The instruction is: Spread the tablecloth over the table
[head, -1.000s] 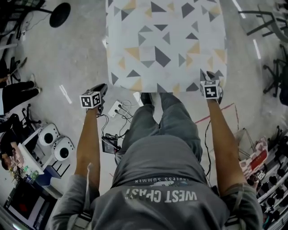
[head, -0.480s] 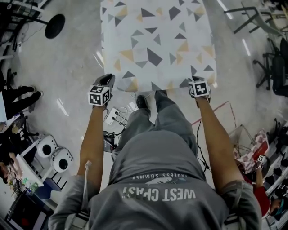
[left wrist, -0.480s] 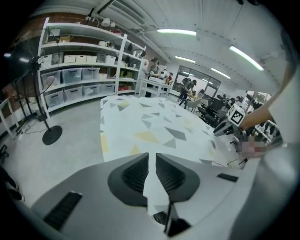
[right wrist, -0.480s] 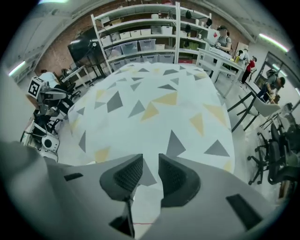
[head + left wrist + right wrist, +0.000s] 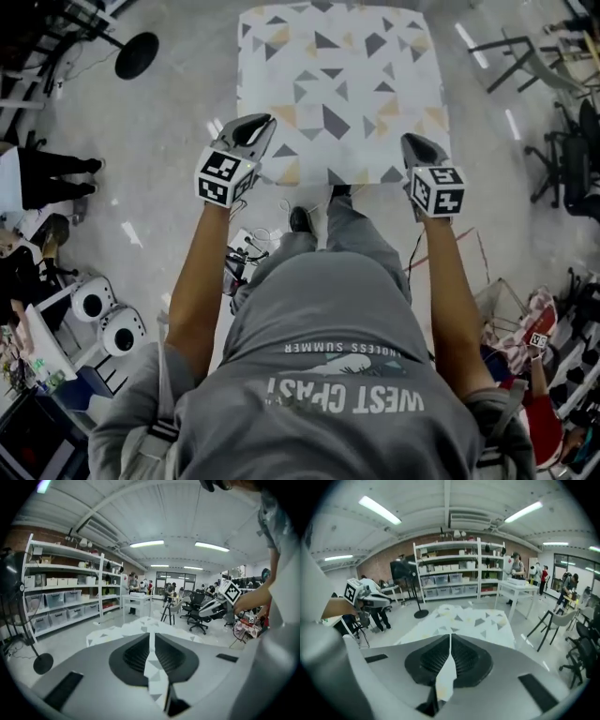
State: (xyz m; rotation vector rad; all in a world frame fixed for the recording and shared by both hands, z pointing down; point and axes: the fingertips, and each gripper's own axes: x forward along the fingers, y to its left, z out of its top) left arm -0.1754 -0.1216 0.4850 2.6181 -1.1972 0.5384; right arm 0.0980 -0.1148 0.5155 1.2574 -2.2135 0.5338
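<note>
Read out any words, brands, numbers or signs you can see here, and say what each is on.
"WEST COAST": large print on the person's grey shirt, seen upside down.
"ENDLESS SUMMER": small line on the same shirt, only partly legible.
Labels on the shelf boxes: too small to read.

A white shelving rack stands against a red brick wall, its shelves lined with pale storage bins; just in front of the rack, toward its left end, a black pedestal fan rises from a round base; right of the rack stands a white table; farther right are dark office chairs and dark-framed glazing; above the rack, long light strips cross the white ceiling; the floor before it is pale, glossy grey.
</note>
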